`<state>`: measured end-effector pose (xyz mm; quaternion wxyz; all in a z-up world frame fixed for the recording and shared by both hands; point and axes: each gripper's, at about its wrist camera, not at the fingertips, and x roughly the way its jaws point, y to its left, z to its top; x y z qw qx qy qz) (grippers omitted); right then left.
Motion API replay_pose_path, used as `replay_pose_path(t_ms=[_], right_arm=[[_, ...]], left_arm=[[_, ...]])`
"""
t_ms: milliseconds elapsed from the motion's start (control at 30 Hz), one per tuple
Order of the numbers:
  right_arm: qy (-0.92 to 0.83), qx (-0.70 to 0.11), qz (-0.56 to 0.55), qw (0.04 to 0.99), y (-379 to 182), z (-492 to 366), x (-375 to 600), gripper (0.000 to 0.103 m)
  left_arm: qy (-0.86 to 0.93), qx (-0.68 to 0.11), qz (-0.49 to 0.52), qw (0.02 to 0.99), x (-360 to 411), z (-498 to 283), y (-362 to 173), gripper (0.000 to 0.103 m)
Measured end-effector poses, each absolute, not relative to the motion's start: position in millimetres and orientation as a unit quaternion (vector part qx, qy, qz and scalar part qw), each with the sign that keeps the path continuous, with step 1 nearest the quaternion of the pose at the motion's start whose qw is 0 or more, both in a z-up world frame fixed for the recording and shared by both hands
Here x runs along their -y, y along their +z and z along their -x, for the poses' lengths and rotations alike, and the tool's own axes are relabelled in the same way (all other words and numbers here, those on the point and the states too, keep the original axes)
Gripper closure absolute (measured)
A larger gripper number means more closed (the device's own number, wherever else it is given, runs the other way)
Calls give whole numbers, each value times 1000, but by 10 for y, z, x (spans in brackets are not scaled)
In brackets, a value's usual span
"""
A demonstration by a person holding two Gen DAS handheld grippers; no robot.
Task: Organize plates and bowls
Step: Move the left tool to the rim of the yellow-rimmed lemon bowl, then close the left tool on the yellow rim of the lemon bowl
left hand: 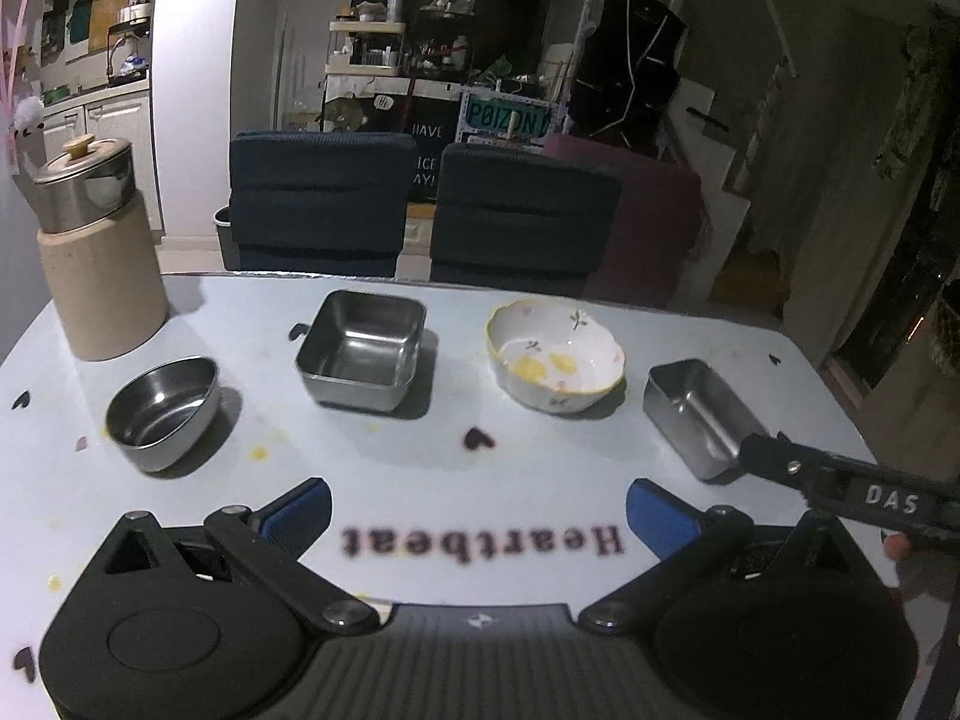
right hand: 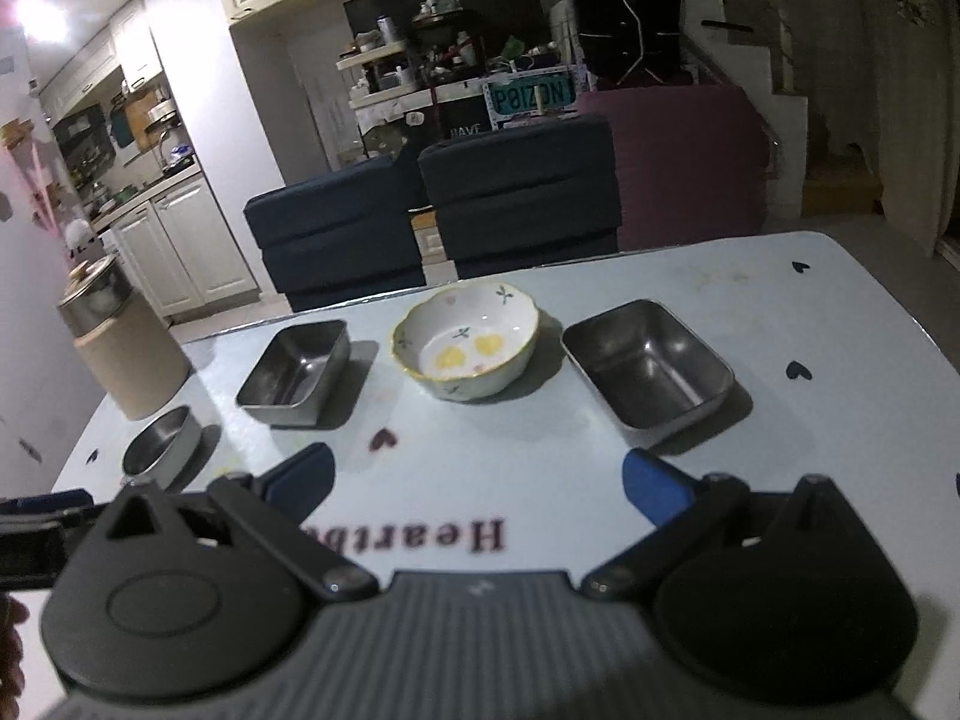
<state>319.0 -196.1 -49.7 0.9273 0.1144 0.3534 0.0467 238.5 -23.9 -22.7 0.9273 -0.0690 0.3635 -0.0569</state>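
Both tongs, left [left hand: 478, 510] and right [right hand: 478, 483], spread wide and empty above surface [left hand: 390, 462]; four bowls [left hand: 555, 355] lined beyond, untouched; sorting seemingly unstarted, first grasp needed.

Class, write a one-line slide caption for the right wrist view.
Open right gripper faces a floral bowl flanked by steel dishes on a pale table.

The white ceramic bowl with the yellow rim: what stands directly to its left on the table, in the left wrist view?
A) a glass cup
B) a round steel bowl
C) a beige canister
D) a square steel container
D: the square steel container sits next to the white ceramic bowl with the yellow rim, on its left side.
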Motion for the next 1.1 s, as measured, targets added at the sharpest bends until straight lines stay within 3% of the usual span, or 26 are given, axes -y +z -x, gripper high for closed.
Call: replay_pose_path(t_ms=[267, 600, 833, 1100], right_arm=[[26, -353, -131, 926, -614, -3509, 2099, 0], [35, -353, -183, 917, -776, -3962, 2316, 2], [60, -364, -229, 901, -938, -4304, 2381, 26], [73, -382, -282, 877, -1184, -4600, 2368, 41]], left_arm=[[-53, -343, 73, 935, 369, -2766, -228, 2], [-79, -340, 83, 933, 540, -3420, -299, 28], [-76, -366, 84, 924, 691, -3892, -543, 43], [-62, -393, 72, 914, 813, -4384, -867, 50]])
